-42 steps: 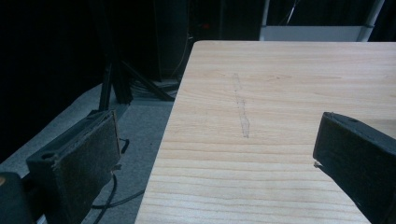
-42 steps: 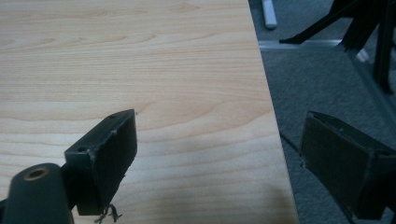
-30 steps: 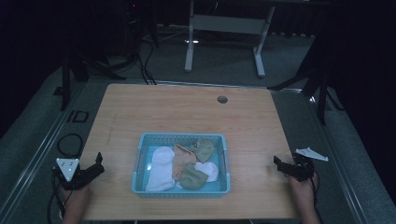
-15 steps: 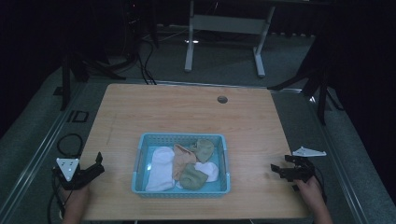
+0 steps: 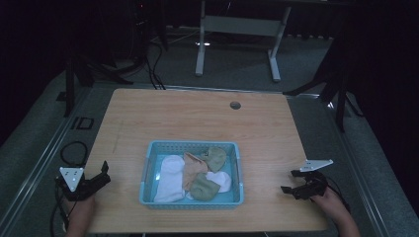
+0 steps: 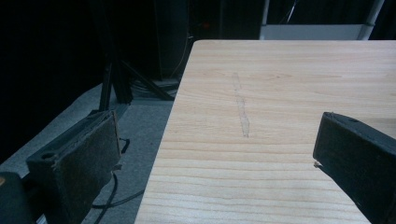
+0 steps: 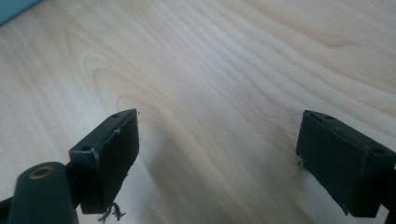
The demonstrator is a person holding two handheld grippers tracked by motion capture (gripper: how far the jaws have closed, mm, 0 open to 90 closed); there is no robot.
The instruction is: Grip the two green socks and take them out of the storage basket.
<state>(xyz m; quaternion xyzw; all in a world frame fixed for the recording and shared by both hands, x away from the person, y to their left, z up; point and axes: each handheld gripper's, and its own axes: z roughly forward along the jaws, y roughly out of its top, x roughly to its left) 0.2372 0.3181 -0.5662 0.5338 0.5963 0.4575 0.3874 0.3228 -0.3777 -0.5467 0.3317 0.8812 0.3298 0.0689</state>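
Both tools, left tool and right tool, sit wide open, holding nothing. Between them, the light-blue plastic mesh basket on the pale wooden counter holds a pile of white, orange and green socks.

Round hole near table far edge; possibly grommet.

Each black claw has 2 flat-padded jaws, a grey three-cornered plate and a trailing black cable.
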